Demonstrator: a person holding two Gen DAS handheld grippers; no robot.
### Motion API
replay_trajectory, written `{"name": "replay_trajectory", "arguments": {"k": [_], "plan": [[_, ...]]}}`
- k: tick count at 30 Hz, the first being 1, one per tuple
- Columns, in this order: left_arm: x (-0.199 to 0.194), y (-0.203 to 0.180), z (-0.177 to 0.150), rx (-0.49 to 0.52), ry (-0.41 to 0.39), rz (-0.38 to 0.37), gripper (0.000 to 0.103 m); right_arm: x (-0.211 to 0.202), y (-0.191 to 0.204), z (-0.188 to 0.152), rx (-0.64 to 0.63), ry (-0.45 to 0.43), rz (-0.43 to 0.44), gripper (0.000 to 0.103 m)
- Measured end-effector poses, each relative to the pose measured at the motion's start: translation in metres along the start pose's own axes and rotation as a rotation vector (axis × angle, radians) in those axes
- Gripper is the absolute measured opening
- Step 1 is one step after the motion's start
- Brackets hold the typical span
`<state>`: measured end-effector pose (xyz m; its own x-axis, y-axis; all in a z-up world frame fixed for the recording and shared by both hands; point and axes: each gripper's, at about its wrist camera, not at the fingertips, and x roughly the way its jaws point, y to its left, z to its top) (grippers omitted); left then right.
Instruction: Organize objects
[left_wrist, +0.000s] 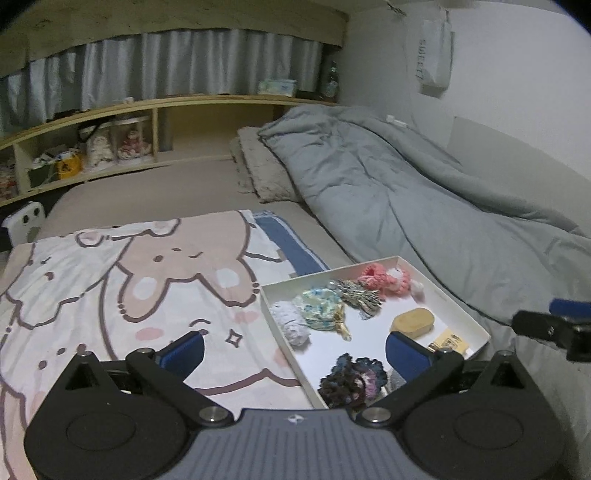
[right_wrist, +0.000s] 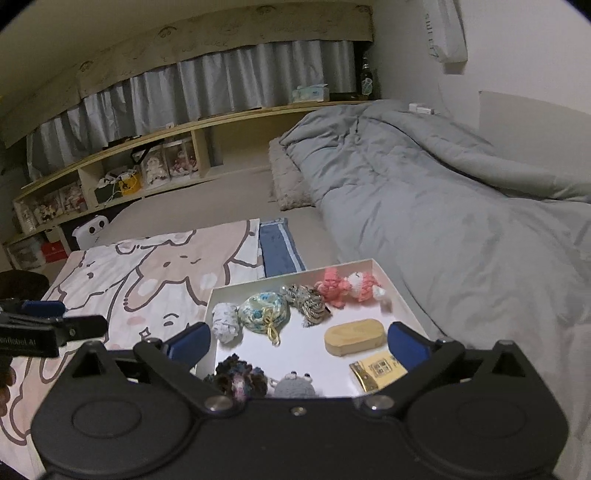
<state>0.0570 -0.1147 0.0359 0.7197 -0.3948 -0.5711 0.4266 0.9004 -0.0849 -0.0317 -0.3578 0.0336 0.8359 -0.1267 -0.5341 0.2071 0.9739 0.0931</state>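
Observation:
A white shallow box (right_wrist: 406, 295) (left_wrist: 476, 325) lies on the bed and holds several small things: pink crochet toys (right_wrist: 347, 286) (left_wrist: 388, 278), a blue-yellow crochet pouch (right_wrist: 262, 314) (left_wrist: 321, 308), a wooden oval case (right_wrist: 354, 338) (left_wrist: 413, 321), a white knit piece (right_wrist: 226, 321), a dark crochet flower (right_wrist: 240, 376) (left_wrist: 351, 380), a grey frog toy (right_wrist: 295, 384) and a yellow card (right_wrist: 380, 369). My right gripper (right_wrist: 299, 343) is open and empty above the box's near edge. My left gripper (left_wrist: 295, 350) is open and empty over the box's left wall.
The box rests beside a cartoon-print blanket (left_wrist: 129, 280) (right_wrist: 147, 280). A rumpled grey duvet (left_wrist: 424, 192) (right_wrist: 443, 192) lies to the right. A wooden shelf (left_wrist: 110, 147) with dolls runs along the far side under grey curtains. A folded blue cloth (right_wrist: 277, 247) lies behind the box.

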Motion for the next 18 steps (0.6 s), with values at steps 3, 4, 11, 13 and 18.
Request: {"name": "replay_trajectory", "arguments": {"k": [3,4,11,13,18], "plan": [[-0.006,0.002,-0.005,0.003,0.005,0.032,0.103,-0.002,0.006,-0.008,-0.01,0.014,-0.024,0.103],[-0.007,0.003,-0.007,0.006,0.007,0.036,0.103,-0.002,0.007,-0.011,-0.013,0.017,-0.024,0.103],[-0.016,0.008,-0.024,0.014,0.033,0.058,0.103,-0.002,0.015,-0.03,0.007,0.042,-0.046,0.103],[-0.015,0.008,-0.029,0.022,0.037,0.074,0.103,-0.002,0.016,-0.035,0.008,0.044,-0.05,0.103],[-0.014,0.009,-0.037,0.031,0.047,0.074,0.103,-0.002,0.019,-0.045,0.024,0.038,-0.056,0.103]]}}
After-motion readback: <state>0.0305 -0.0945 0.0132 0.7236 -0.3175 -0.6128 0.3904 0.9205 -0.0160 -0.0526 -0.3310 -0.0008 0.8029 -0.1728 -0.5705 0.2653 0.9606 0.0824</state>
